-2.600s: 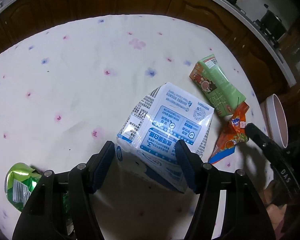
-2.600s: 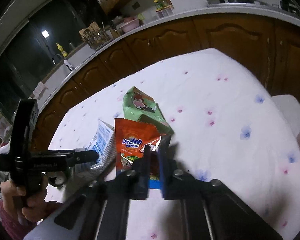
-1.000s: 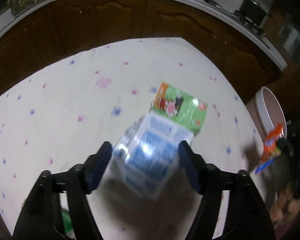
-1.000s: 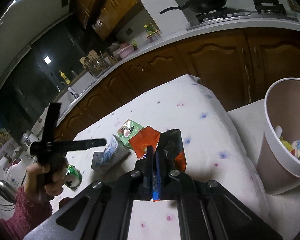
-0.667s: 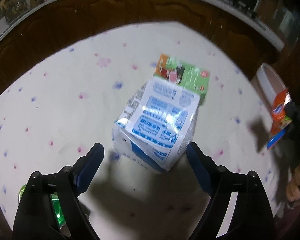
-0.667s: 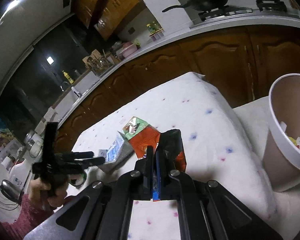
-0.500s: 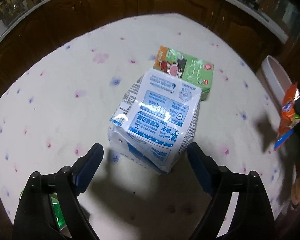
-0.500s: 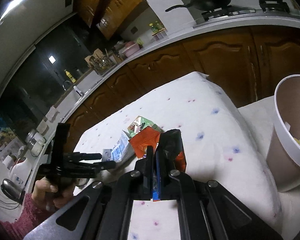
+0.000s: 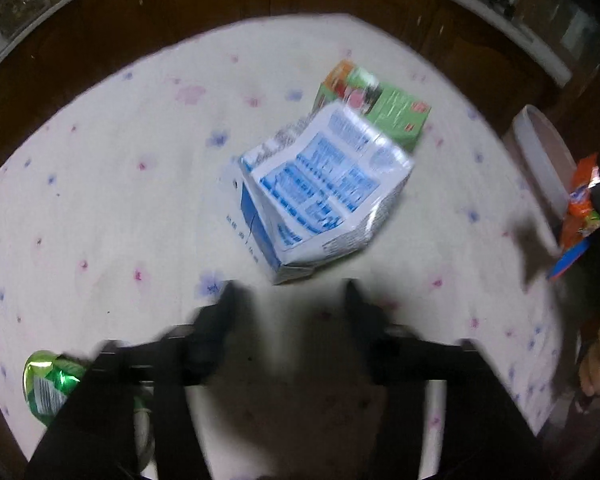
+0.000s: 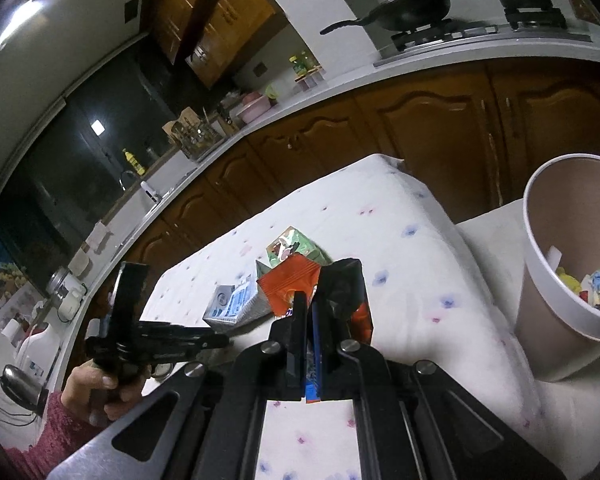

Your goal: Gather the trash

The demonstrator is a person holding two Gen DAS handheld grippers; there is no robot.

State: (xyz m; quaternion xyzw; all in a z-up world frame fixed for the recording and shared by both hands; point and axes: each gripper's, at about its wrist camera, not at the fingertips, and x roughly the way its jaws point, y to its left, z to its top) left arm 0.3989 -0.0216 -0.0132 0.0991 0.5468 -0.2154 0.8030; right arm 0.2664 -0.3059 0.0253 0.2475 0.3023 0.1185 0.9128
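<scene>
Motion blur smears the left tool (image 9: 288, 292) and the print on the blue-and-white carton (image 9: 324, 196)

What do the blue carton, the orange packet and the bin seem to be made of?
Blue carton: probably coated paperboard; its folded edges are sharp, its dented printed face glossy.
Orange packet: likely thin foil-lined plastic film; it is crinkled, with a shiny inner side.
Bin: looks like smooth matte plastic with a rolled white rim, though coated paper is possible.
</scene>
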